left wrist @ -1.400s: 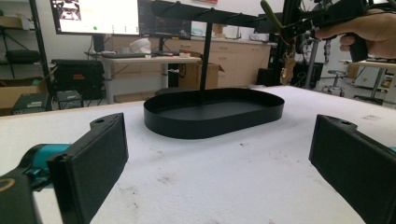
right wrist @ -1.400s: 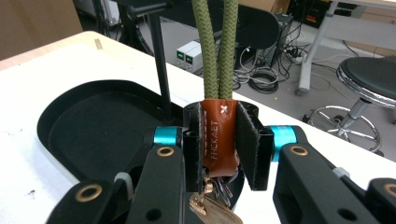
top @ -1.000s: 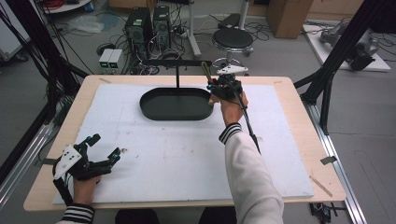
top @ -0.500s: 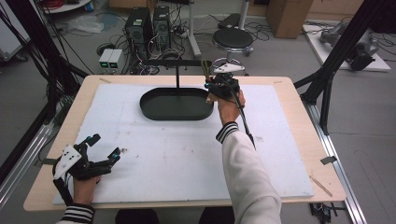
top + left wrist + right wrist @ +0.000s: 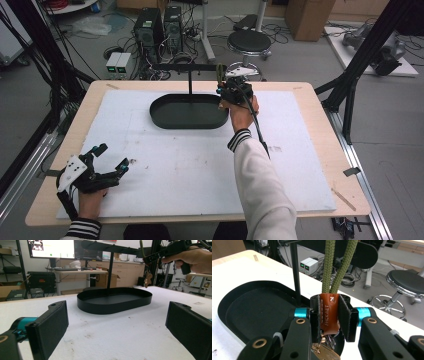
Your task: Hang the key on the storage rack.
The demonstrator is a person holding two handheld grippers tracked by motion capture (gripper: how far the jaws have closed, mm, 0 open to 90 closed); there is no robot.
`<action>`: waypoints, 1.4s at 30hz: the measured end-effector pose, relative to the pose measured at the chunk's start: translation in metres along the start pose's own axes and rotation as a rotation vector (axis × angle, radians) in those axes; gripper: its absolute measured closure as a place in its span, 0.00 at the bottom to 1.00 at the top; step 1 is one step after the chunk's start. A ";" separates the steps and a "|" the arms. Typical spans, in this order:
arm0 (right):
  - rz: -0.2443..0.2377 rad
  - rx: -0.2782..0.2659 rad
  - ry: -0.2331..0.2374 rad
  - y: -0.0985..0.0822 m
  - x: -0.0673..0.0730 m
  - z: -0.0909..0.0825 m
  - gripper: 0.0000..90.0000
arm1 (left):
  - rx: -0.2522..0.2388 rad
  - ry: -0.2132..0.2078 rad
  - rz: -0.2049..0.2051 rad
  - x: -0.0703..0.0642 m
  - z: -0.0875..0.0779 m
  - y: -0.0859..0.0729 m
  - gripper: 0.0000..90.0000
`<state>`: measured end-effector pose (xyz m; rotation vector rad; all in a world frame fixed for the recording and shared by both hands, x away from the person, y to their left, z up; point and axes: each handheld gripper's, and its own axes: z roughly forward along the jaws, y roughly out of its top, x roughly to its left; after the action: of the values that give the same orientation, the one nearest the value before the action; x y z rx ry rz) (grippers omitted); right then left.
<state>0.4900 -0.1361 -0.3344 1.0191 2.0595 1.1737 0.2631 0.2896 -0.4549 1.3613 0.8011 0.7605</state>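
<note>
My right gripper [image 5: 329, 315] clamps the keychain [image 5: 329, 313] by its leather tab; cord loop [image 5: 337, 267] not yet hooked on the stand's bar [image 5: 192, 66]; left gripper [image 5: 107, 162] idle, jaws apart.

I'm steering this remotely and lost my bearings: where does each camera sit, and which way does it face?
High view: above the table's near edge, looking forward and down; both forearms, left gripper, right gripper.
Left gripper view: low over the table, between open jaws, facing the black tray.
Right gripper view: along jaws clamping the keychain strap.
All three share the tray.
</note>
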 end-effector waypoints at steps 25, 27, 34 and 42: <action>0.049 0.052 0.008 -0.012 -0.007 0.022 0.81 | -0.002 0.000 -0.002 0.000 0.000 0.000 0.05; 0.056 0.053 0.008 -0.011 -0.008 0.023 0.81 | -0.002 0.000 -0.003 0.000 0.000 0.000 0.05; 0.057 0.056 0.022 -0.010 -0.011 0.025 0.80 | 0.000 -0.001 0.002 0.000 0.000 0.000 0.05; 0.069 0.058 0.037 -0.013 -0.015 0.027 0.07 | -0.001 -0.001 0.001 0.000 0.000 0.000 0.05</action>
<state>0.5147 -0.1402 -0.3568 1.1112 2.1134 1.1813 0.2629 0.2894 -0.4549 1.3608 0.7990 0.7613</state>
